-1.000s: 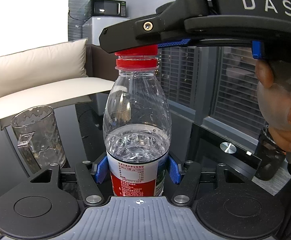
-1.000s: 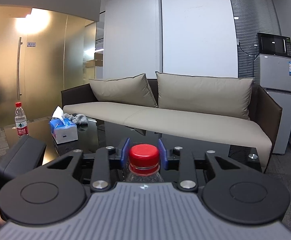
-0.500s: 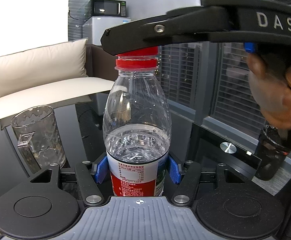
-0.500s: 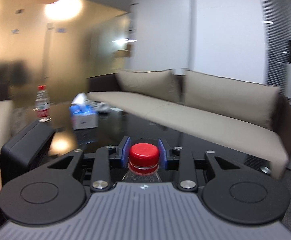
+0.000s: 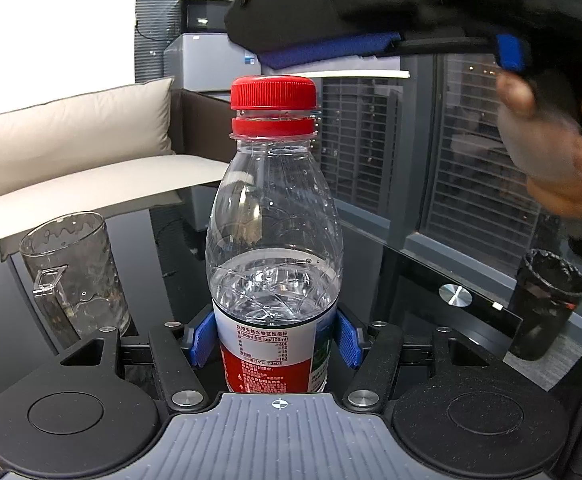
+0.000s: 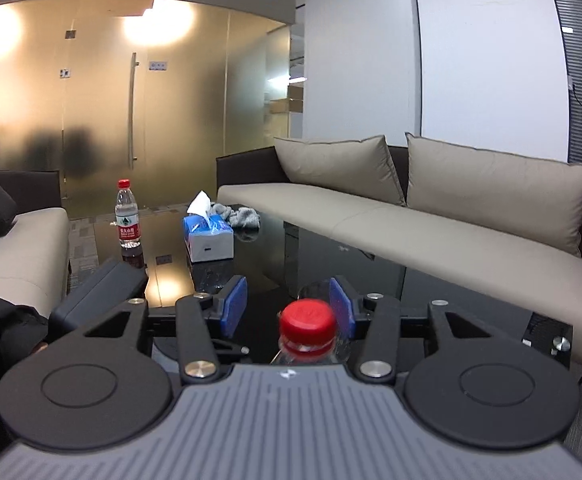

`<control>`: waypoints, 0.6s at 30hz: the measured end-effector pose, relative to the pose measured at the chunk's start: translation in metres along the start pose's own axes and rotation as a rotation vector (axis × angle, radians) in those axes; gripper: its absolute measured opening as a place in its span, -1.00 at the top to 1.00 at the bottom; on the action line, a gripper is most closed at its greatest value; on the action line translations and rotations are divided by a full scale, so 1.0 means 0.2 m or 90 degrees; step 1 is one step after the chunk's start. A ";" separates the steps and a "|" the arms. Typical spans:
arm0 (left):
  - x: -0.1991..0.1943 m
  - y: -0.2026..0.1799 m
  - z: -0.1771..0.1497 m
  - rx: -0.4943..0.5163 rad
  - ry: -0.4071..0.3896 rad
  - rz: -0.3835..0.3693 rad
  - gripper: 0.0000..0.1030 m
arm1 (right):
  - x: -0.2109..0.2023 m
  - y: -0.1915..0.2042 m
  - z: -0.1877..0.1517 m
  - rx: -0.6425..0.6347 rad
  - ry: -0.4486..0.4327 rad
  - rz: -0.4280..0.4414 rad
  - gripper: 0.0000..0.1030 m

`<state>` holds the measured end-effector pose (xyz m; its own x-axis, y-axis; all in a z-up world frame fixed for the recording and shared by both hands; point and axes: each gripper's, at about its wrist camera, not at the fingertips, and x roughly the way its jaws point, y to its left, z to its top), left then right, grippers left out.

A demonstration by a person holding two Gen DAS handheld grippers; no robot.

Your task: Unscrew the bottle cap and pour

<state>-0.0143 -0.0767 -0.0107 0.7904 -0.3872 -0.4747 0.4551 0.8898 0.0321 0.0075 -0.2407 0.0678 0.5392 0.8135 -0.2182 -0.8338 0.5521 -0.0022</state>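
Left gripper [image 5: 275,340] was clamped on the bottle [image 5: 273,240] at label height, blue pads [image 5: 202,338] pressing both sides; bottle upright on the dark glass table [image 5: 395,276], about half full of water. Red cap [image 5: 273,92] sat on the neck, raised off the red ring below it, not held by anything. Right gripper [image 6: 287,308] had just been opening, jaws apart, the cap below and between the pads with visible gaps; in the left wrist view it hung above the cap at 12–1 o'clock, clear of it, a hand [image 5: 547,152] on its handle at 2 o'clock. Glass mug [image 5: 75,276] stood on the table at 9 o'clock of the bottle, apart. Dark cup [image 5: 543,304] at 3 o'clock, well apart. Second bottle [image 6: 127,214] and tissue box [image 6: 209,240] far across the table at 11 o'clock in the right wrist view
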 end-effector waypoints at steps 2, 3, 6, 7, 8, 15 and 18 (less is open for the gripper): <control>0.00 0.00 0.00 0.000 0.000 0.000 -0.09 | 0.00 0.01 -0.01 0.000 -0.004 -0.020 0.05; 0.00 0.00 0.00 0.000 0.000 0.000 -0.09 | 0.00 0.01 -0.01 0.002 -0.006 -0.024 0.05; 0.01 0.00 0.00 0.000 0.001 0.001 -0.09 | 0.01 0.01 -0.02 -0.005 -0.007 -0.044 0.05; 0.02 -0.02 0.00 0.000 0.001 0.001 -0.09 | 0.01 0.01 -0.02 -0.005 -0.005 -0.046 0.05; 0.03 -0.03 0.00 0.000 0.001 0.000 -0.09 | 0.02 0.00 -0.03 -0.004 0.000 -0.050 0.05; 0.03 -0.03 -0.01 0.000 0.001 0.000 -0.09 | 0.03 0.01 -0.05 -0.019 0.007 -0.056 0.18; 0.01 -0.01 -0.01 -0.002 0.002 -0.002 -0.09 | 0.03 0.02 -0.06 -0.025 0.007 -0.058 0.33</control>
<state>-0.0136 -0.0789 -0.0136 0.7882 -0.3886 -0.4773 0.4560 0.8895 0.0288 0.0063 -0.2359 0.0557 0.6121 0.7579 -0.2257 -0.7853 0.6160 -0.0612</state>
